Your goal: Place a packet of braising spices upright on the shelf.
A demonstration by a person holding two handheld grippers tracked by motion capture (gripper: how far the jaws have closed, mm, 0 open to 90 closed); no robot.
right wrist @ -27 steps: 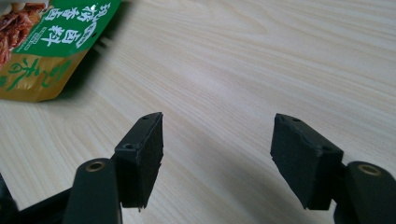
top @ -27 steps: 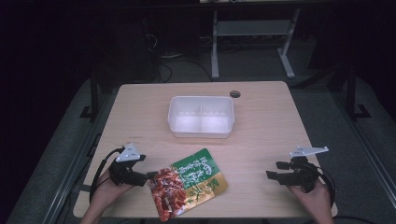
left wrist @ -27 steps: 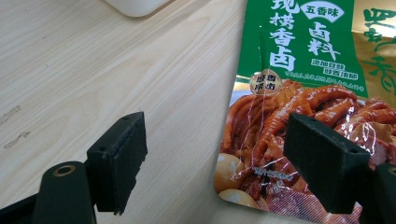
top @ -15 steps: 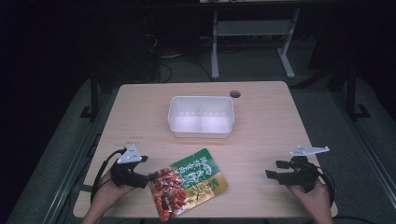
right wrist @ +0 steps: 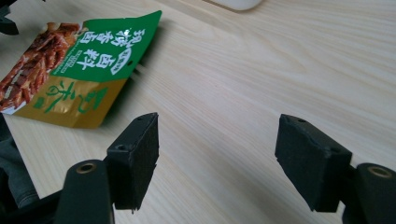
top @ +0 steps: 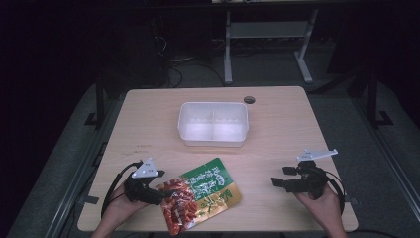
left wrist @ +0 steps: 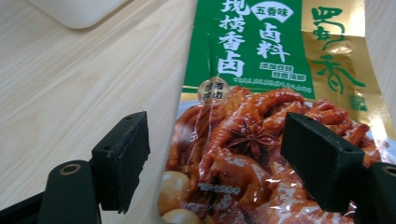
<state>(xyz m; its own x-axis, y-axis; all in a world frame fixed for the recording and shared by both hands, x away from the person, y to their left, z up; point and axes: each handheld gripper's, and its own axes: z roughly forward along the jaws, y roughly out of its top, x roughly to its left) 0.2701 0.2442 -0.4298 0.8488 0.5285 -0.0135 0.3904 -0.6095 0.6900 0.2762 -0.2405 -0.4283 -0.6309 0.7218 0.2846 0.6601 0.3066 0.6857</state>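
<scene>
My left gripper point(top: 161, 191): jaws apart, pads either side of the packet's red end, not pressing on it; in the left gripper view the packet's edge lies between them.
My right gripper point(top: 282, 179): jaws wide apart over bare wood, nothing between them, well apart from the packet.
Snack packet point(top: 200, 193): flat on the table near its front edge, green and gold foil with red food printed on it, between my two hands and closer to the left.
Change since earlier frames: left gripper sits a little closer in on the packet; right hand, packet and tub lie as before.
Count: two grippers, one packet, one white tub point(top: 214, 124) beyond the packet, one table point(top: 148, 119).
</scene>
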